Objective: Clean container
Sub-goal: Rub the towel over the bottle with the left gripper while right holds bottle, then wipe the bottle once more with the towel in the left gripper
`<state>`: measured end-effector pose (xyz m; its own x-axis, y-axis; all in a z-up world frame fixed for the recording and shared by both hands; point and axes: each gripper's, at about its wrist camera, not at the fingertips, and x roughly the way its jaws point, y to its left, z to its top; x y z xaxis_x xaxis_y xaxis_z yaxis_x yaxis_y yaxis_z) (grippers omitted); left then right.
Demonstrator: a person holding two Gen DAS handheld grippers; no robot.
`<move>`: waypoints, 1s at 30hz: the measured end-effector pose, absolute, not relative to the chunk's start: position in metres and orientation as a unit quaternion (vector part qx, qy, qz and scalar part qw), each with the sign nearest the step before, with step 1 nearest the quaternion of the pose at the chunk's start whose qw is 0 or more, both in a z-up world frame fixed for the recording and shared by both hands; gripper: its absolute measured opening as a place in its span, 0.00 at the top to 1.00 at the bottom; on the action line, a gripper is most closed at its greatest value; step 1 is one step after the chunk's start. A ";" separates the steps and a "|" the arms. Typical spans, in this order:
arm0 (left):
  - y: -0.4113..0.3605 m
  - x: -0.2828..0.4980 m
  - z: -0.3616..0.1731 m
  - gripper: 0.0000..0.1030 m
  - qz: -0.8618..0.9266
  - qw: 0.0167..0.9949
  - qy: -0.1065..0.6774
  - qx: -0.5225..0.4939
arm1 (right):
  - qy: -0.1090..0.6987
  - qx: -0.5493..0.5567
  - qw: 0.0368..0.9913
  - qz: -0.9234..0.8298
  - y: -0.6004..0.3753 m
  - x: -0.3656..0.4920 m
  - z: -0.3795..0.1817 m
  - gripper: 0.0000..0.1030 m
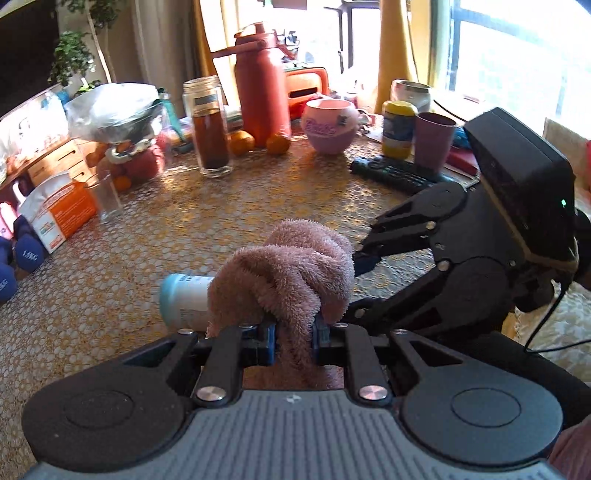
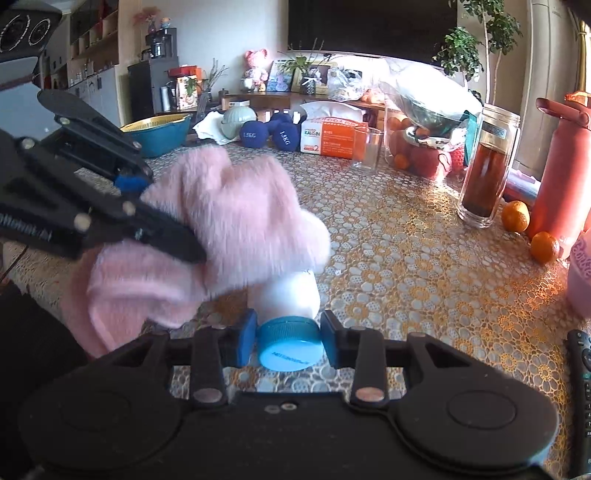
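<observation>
The table [image 1: 207, 229], covered in a gold flower-patterned cloth, fills both views. Only the left wrist view takes in the window side: a tall red flask [image 1: 260, 88], a pink bowl [image 1: 330, 123], a yellow-lidded jar [image 1: 397, 127], a mauve cup [image 1: 434, 142] and a black remote [image 1: 395, 175]. Only the right wrist view shows the far room, with a dark screen [image 2: 369, 26], a teal basin [image 2: 159, 131] and blue dumbbells [image 2: 271, 134] by an orange and white box [image 2: 330, 138]. The tall glass jar of dark liquid [image 2: 487, 166] appears in both.

The pink fluffy cloth [image 1: 284, 273] is bunched up. The left gripper [image 1: 294, 336] is clenched on a fold of it, which runs down between the blue pads [image 1: 266, 341]. From the right wrist view the same cloth drapes over the far end of the container, blurred.

The container [image 2: 284, 295], a white bottle with a light blue cap [image 2: 288, 345], lies roughly level just above the table, between the two grippers. The right gripper [image 2: 288, 338] grasps it by the cap, one blue pad pressed on each side. In the left wrist view only its capless end pokes out left of the cloth, and the right gripper's black linkage reaches in from the right, its fingertips hidden behind the cloth.
</observation>
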<state>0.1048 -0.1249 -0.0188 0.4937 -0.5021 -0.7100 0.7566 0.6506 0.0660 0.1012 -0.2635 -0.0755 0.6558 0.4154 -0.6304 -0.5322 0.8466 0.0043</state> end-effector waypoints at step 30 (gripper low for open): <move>-0.110 0.196 -0.037 0.84 -0.253 0.889 0.354 0.142 | 0.316 -0.102 0.907 0.258 -0.287 0.096 -0.073 0.65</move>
<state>0.1958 -0.1096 -0.0374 0.6211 -0.3495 -0.7014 0.5506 0.8315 0.0733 0.0964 -0.2868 -0.0729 0.6674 0.4043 -0.6254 -0.5329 0.8459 -0.0218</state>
